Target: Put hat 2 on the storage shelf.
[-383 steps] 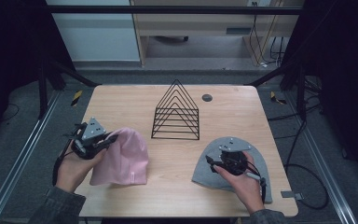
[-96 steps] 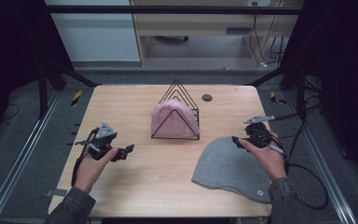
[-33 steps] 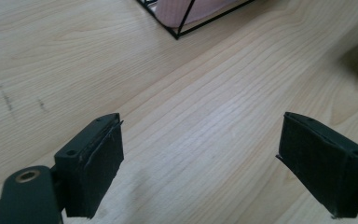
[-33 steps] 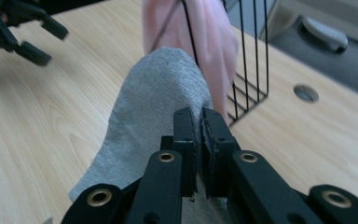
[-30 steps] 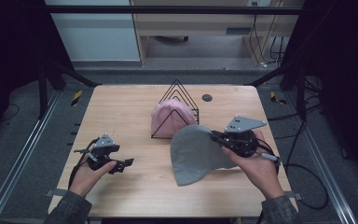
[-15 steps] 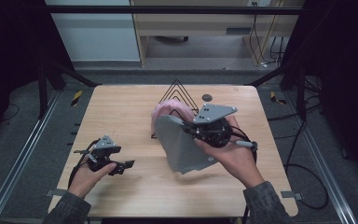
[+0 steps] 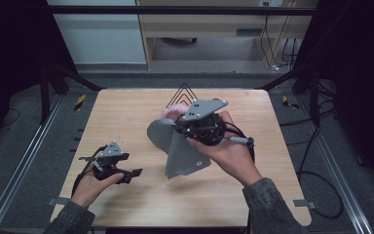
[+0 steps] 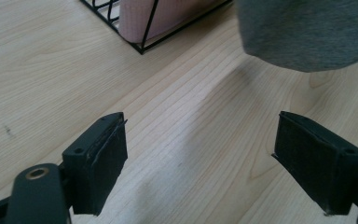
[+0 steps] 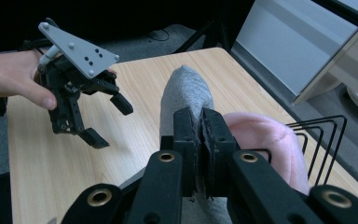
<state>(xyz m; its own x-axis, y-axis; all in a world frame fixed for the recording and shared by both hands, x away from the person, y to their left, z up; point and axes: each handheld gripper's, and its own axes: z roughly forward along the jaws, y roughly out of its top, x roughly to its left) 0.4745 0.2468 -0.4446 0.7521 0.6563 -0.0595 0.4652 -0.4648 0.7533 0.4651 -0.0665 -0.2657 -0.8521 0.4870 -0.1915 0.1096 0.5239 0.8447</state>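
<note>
Grey hat [image 7: 177,148] pinched in right gripper [image 9: 199,135] near wire rack [image 7: 184,92]; loose fabric may snag rack wires or displace pink hat [image 9: 265,140]. Left gripper [image 7: 126,171] spread, idle

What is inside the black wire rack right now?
A pink hat sits in the wire rack, bulging between its wires. In the high view the right tool and the grey hat it grips cover most of the rack, so any free slots are hidden.
</note>
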